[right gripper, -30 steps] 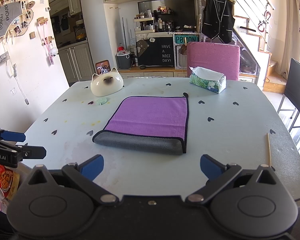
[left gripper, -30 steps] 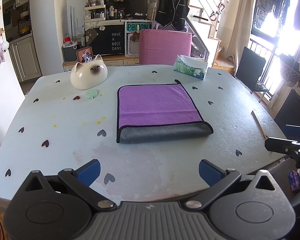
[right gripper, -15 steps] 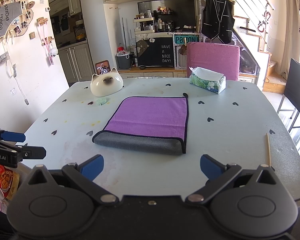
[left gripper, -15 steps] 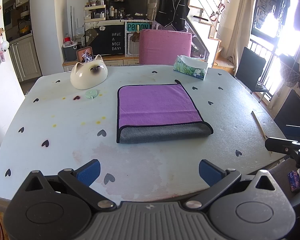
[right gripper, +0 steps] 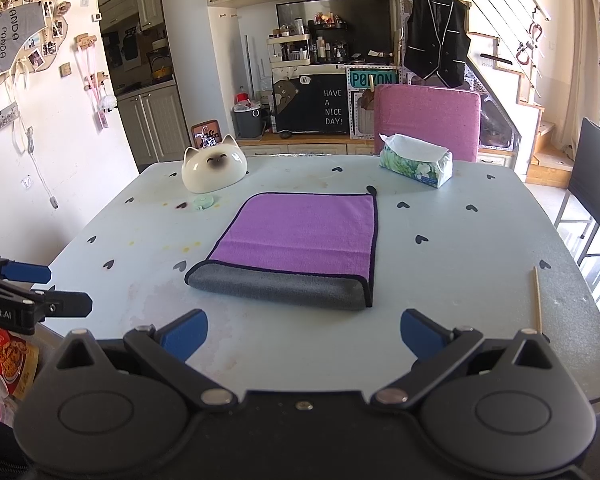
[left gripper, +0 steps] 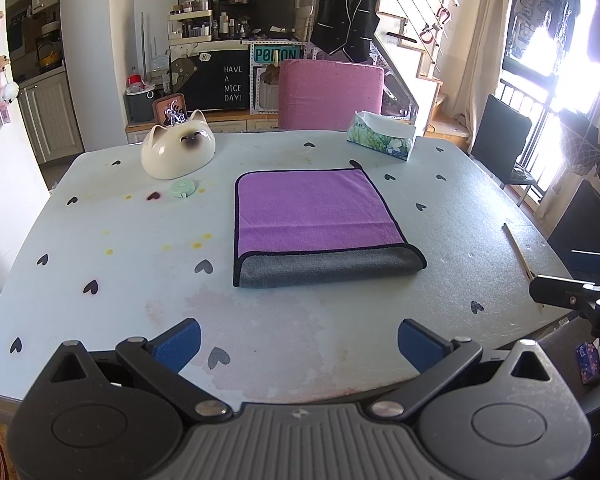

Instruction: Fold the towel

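My left gripper (left gripper: 298, 342) hangs over the near edge of the pale blue heart-patterned table (left gripper: 112, 280), its two blue-padded fingers (left gripper: 178, 342) spread wide with only bare tabletop between them, touching nothing. My right gripper (right gripper: 303, 333) is likewise splayed wide and empty, its blue pads (right gripper: 420, 330) held above the same near edge. Both point level across the table toward the far side, side by side and apart; from the left wrist view the right gripper's black fingers show at the right margin, and from the right wrist view the left one's show at the left margin.

The folded purple microfibre towel with grey underside and black trim (left gripper: 314, 222) lies flat near the middle of the table, well ahead of both grippers and apart from them. Its rolled grey fold faces me, running left to right, and the purple face stretches away to the far edge, where a small black loop sticks out at the far right corner.

Beyond it to the left sits a cream ceramic cat-face dome (left gripper: 178, 155) with a small mint-green round disc (left gripper: 183, 189) just beside it; to the far right a floral tissue box (left gripper: 382, 141). A thin wooden stick (right gripper: 537, 300) lies by the table's right edge. A pink upholstered chair (right gripper: 427, 120) stands behind the table.
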Tool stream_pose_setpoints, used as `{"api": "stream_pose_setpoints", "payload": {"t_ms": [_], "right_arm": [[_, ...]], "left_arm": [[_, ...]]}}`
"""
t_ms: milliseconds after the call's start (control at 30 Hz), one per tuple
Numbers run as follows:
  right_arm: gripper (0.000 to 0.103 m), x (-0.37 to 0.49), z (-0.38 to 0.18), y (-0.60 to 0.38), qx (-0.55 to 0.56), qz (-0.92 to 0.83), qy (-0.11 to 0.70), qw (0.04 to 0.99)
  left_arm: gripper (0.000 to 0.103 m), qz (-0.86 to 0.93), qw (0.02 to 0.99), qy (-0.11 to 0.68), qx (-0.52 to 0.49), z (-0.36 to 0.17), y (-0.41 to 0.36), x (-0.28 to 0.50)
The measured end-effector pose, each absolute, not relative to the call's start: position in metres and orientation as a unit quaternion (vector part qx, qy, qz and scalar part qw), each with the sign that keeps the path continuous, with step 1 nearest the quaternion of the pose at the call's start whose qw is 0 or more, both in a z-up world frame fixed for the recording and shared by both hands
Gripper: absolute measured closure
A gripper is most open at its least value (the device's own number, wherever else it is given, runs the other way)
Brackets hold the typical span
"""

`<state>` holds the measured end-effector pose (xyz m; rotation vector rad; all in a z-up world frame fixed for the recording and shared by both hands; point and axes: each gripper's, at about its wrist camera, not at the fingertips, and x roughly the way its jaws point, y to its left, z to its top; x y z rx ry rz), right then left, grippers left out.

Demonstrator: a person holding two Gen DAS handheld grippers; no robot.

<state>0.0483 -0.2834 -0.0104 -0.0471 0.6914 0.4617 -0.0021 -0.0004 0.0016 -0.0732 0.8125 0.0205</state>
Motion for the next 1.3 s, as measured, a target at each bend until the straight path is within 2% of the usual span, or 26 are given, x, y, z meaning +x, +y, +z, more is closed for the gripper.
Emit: {"api": "stream_pose_setpoints", "payload": {"t_ms": [1300], "right_arm": [[0.000,0.0498,-0.0110,-0.2847,-0.021,0.223,0.336,0.915]], "left_arm": [[0.000,0.015,0.918,0.394,-0.034,0.0017,-0.0015,0.0024]]}}
